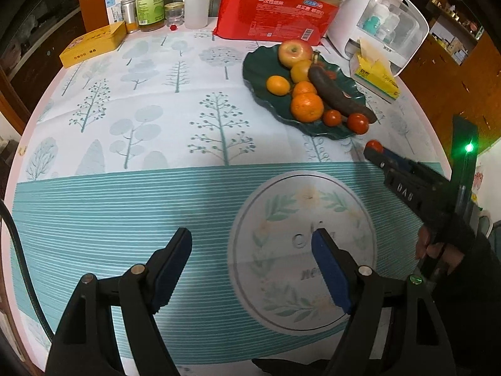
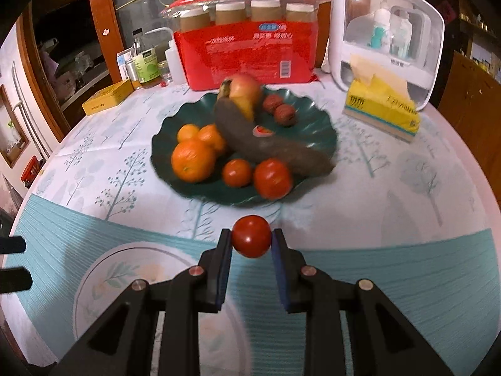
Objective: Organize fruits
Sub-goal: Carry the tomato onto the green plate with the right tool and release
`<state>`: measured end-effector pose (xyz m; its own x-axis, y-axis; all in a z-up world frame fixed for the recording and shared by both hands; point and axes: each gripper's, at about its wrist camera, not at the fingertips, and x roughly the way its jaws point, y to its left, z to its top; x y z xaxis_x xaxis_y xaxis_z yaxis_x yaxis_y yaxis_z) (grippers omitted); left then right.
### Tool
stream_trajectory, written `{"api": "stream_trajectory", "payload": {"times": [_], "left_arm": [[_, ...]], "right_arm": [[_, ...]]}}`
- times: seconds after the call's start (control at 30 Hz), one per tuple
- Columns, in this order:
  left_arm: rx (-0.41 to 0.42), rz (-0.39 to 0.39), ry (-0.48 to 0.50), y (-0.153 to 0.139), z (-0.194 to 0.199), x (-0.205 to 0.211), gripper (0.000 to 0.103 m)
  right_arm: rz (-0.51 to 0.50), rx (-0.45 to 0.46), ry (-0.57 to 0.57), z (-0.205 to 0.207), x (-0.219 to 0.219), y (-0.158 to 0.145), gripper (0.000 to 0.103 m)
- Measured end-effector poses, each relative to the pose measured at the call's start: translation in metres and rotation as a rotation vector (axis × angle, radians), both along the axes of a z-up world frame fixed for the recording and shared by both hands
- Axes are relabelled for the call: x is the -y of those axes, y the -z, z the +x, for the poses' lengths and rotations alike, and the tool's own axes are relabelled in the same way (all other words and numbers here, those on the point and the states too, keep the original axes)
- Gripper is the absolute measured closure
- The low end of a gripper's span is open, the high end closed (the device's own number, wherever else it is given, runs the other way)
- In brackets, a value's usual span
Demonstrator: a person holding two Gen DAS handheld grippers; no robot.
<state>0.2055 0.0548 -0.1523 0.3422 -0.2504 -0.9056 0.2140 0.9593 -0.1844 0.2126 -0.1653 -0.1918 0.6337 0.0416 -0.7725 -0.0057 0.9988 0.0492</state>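
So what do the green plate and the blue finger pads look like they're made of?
The green plate looks like glazed ceramic or hard plastic: a stiff scalloped rim with a dull sheen, though blur leaves it open. The blue pads on the left hand-held gripper look like matte foam or rubber, with no shine.

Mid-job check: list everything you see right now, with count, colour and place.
plate: 1, dark green, table centre
tomato: 3, red; two on plate, one in right gripper
oranges: 4, orange, on plate
apple: 1, red-yellow, plate's far edge
banana: 1, dark brown, across plate
walnuts: 2, brown, on plate
tissue box: 1, yellow, right of plate
red pack: 1, behind plate
left gripper: open, empty
right gripper: shut on tomato
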Motion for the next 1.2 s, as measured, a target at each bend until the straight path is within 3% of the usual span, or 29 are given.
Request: {"api": "stream_trajectory", "payload": {"times": [0.5,0.77,1.07,1.2], "left_arm": [[0.01,-0.031,-0.137,0.009,-0.006,0.042,0.025],[0.009,-0.024,-0.222,0.009,-0.014,0.046,0.025],[0.047,0.002,-0.266,-0.011,-0.024,0.033,0.025],[0.071,0.0,-0.273,-0.019,-0.026,0.022,0.025]], "right_arm": [[-0.064,0.101,-0.117,0.062,0.049,-0.037,0.078],[-0.027,0.106,-0.157,0.092,0.056,-0.032,0.078],[0.03,0.089,-0.155,0.102,0.054,-0.024,0.077],[0.052,0.097,-0.142,0.099,0.05,-0.031,0.068]]}}
